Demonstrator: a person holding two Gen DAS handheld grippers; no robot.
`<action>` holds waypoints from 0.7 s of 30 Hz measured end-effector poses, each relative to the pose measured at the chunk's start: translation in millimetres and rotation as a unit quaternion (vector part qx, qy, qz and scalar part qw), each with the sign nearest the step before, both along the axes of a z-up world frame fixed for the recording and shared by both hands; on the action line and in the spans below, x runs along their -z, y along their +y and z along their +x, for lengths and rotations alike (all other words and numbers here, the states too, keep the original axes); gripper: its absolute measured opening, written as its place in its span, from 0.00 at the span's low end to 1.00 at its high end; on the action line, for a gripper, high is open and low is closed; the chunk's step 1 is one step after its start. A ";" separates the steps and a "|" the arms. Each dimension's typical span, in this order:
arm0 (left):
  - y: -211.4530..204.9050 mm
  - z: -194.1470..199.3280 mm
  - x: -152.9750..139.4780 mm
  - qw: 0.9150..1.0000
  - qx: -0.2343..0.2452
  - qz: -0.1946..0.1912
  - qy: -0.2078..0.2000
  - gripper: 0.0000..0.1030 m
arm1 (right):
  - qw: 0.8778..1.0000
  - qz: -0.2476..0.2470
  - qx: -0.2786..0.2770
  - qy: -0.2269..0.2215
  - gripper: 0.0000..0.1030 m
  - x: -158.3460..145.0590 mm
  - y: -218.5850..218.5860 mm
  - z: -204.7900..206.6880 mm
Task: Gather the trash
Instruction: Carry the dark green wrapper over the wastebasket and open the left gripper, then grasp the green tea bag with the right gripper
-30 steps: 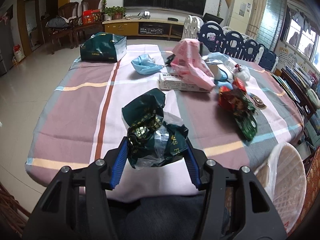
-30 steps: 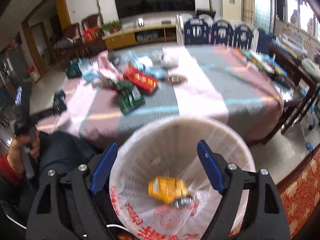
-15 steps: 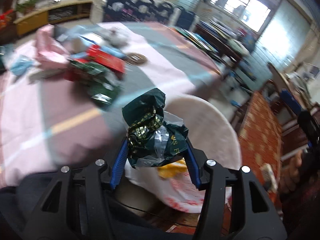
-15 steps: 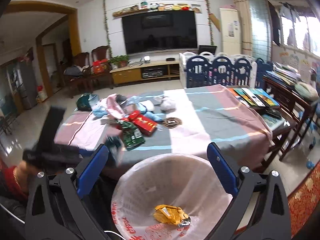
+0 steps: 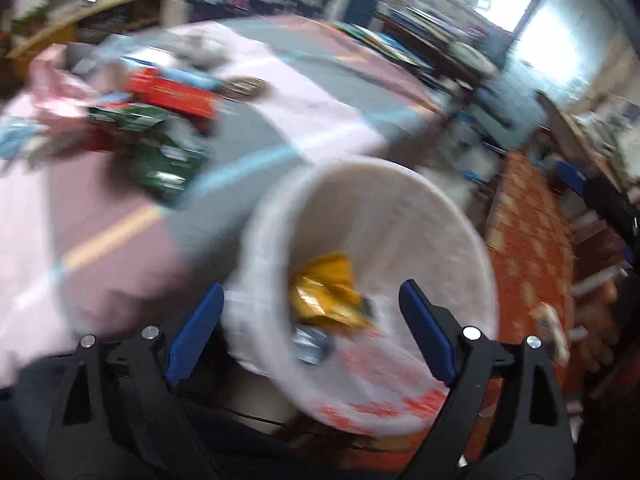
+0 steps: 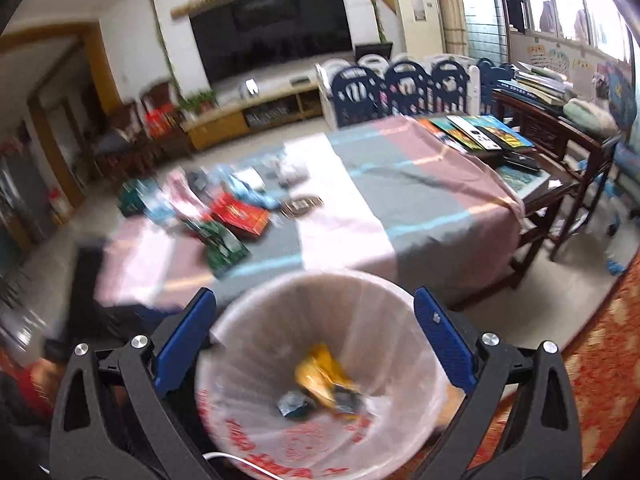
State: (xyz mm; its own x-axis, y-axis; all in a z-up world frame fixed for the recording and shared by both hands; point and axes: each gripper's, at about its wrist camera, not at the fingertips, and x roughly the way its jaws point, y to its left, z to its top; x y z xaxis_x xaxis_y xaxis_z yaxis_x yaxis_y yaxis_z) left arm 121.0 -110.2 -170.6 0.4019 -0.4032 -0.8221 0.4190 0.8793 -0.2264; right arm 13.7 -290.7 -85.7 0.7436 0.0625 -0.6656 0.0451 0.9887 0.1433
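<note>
Lined waste bin (image 6: 400,312) standing on the floor just beside the near edge of the table (image 6: 420,216), its round rim fully open to the top in both wrist views. Free floor to the right of the bin in the right wrist view, running to a red patterned rug (image 6: 600,340); a dark wooden side table (image 6: 560,152) stacked with books further right, well apart from the bin. Right half of the tablecloth bare; left half crowded.

Left gripper (image 5: 310,326) held above the bin mouth, blue pads spread wide after just opening, nothing between them, touching nothing. Right gripper (image 6: 314,342) likewise poised over the bin, jaws spread wide with just bin and liner seen through the gap, pads clear of the rim.

Inside the bin: a crumpled yellow wrapper (image 6: 322,376) on the liner, and beside it a dark green crumpled wrapper (image 6: 294,404) with silvery patches, lying loose at the bottom; in the blurred left wrist view probably the grey-blue lump (image 5: 312,344) below the yellow one. Red print on the liner's near side.

On the table still: a green packet (image 6: 224,246), a red box (image 6: 240,214), a pink bag (image 6: 182,196), pale blue scraps and a dark round lid (image 6: 300,205), clustered on the left side.
</note>
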 end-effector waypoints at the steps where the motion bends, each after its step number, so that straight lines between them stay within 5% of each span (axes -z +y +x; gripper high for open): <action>1: 13.0 4.3 -2.2 0.999 -0.034 0.016 -0.016 0.86 | 1.000 -0.008 -0.001 0.008 0.94 2.9 3.7 4.6; 6: 98.5 20.0 -13.1 0.980 -0.180 0.050 -0.062 0.65 | 0.999 -0.015 -0.044 0.019 0.94 18.5 39.0 53.2; 14: 219.1 0.4 -20.8 0.919 -0.338 0.162 -0.121 0.73 | 0.991 -0.049 -0.120 0.035 0.94 50.7 134.7 159.4; 18: 266.1 -11.6 -20.6 0.925 -0.364 0.042 -0.100 0.82 | 0.987 -0.093 -0.117 0.063 0.94 79.2 165.4 198.9; 21: 270.7 -12.5 -14.4 0.927 -0.365 0.012 -0.083 0.83 | 0.984 -0.123 -0.109 0.075 0.94 97.6 178.8 216.9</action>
State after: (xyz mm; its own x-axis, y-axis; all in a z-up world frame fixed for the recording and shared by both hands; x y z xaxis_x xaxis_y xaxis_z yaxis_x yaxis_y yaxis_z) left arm 108.5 160.5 -156.2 0.6816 0.0439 -0.7304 -0.2625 0.9464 -0.1881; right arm 230.6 -111.9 -183.2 0.6227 0.0322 -0.7818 -0.1688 0.9812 -0.0940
